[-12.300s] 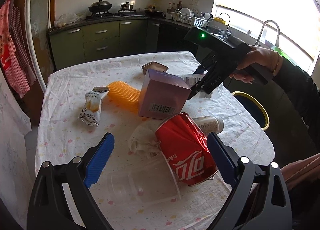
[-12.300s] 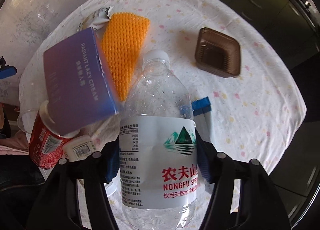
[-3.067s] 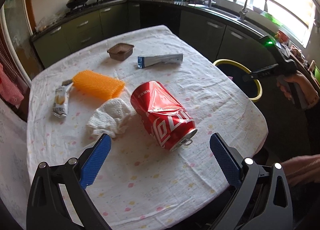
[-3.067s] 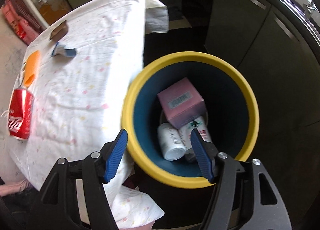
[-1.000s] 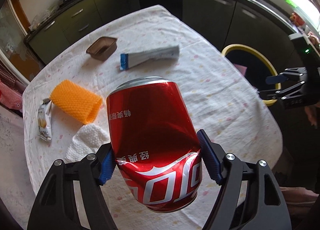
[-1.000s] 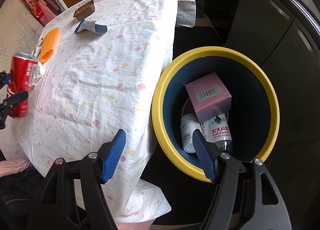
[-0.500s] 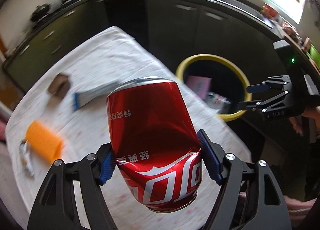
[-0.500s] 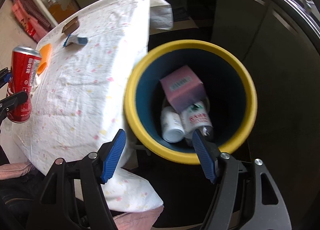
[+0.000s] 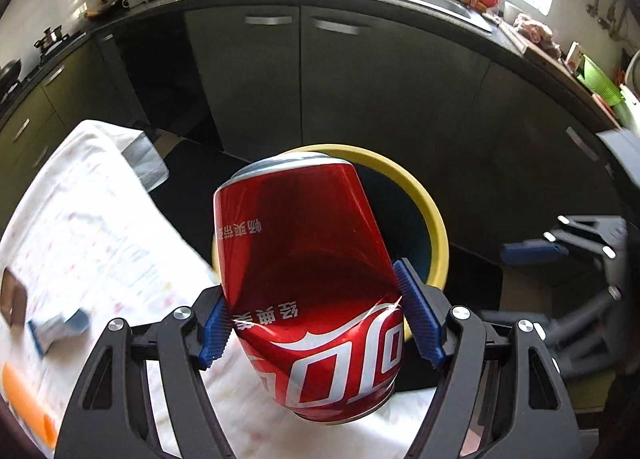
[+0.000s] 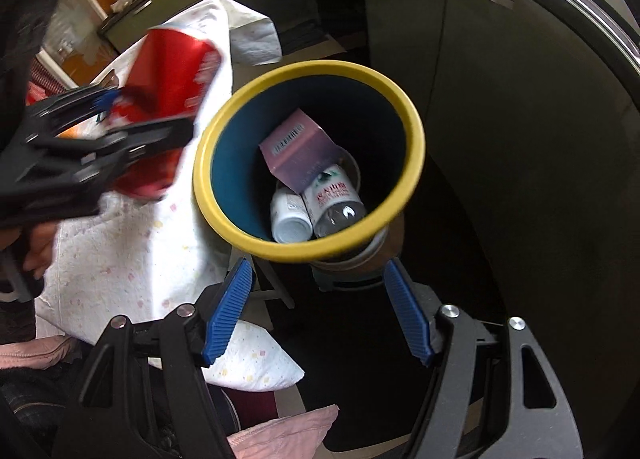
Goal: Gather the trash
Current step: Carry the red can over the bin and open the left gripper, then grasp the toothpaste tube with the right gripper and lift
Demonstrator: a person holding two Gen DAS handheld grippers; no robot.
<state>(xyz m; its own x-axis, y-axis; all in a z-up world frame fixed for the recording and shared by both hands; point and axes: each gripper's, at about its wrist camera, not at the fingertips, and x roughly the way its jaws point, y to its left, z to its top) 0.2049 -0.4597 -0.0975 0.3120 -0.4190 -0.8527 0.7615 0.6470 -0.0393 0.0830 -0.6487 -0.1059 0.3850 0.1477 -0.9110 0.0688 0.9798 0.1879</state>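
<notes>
My left gripper [image 9: 316, 323] is shut on a dented red cola can [image 9: 308, 271] and holds it in the air near the table's edge, in front of the yellow-rimmed bin [image 9: 432, 219]. The can [image 10: 168, 67] and left gripper [image 10: 116, 131] show blurred in the right wrist view, left of the bin [image 10: 308, 251]. The bin holds a pink box [image 10: 300, 151], a water bottle [image 10: 336, 199] and a white bottle [image 10: 288, 215]. My right gripper [image 10: 316, 311] is open and empty, just above the bin's near rim; it also shows blurred in the left wrist view [image 9: 560, 251].
The table with a white spotted cloth [image 9: 92, 243] carries a brown tray [image 9: 12, 295], a blue-capped tube [image 9: 60, 327] and an orange sponge [image 9: 24, 403]. Dark kitchen cabinets [image 9: 380, 71] stand behind the bin. Pink clothing [image 10: 280, 435] lies low in front.
My left gripper has swung the can from over the table toward the bin, which now sits right behind the can. My right gripper has drawn back a little from the bin.
</notes>
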